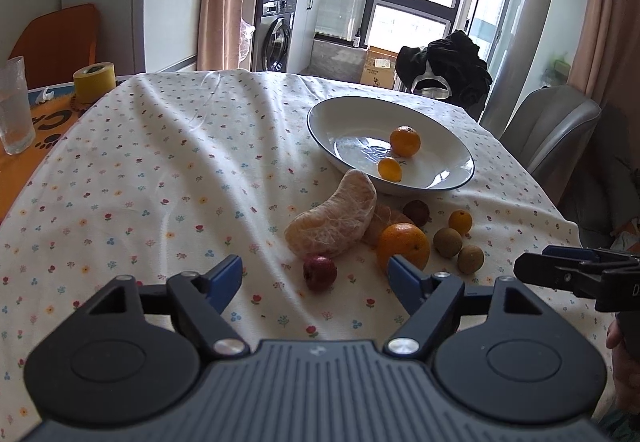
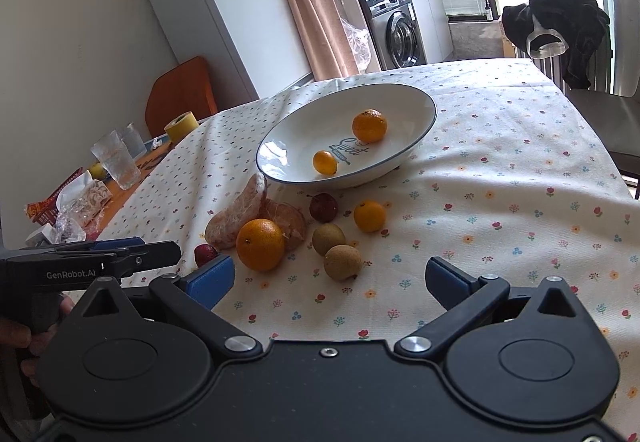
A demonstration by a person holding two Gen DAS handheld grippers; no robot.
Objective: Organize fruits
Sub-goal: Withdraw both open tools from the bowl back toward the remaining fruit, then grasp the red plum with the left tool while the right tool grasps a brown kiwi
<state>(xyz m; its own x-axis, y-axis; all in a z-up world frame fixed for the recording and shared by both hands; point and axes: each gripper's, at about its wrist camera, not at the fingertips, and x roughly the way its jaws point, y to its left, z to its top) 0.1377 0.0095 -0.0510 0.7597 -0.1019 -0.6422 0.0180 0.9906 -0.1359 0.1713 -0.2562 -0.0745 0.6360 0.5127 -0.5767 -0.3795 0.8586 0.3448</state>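
Left tool (image 1: 316, 276) and right tool (image 2: 330, 278) both apart (empty), floral tablecloth (image 1: 160, 170), washing machine (image 1: 276, 38) behind

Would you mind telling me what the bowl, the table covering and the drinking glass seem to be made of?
Bowl: probably glazed ceramic, since it is glossy white with window reflections, a dark rim line and printed lettering.
Table covering: woven cloth, matte, with creases, folds and a small flower print.
Drinking glass: clear and textured; whether glass or plastic, I cannot tell.
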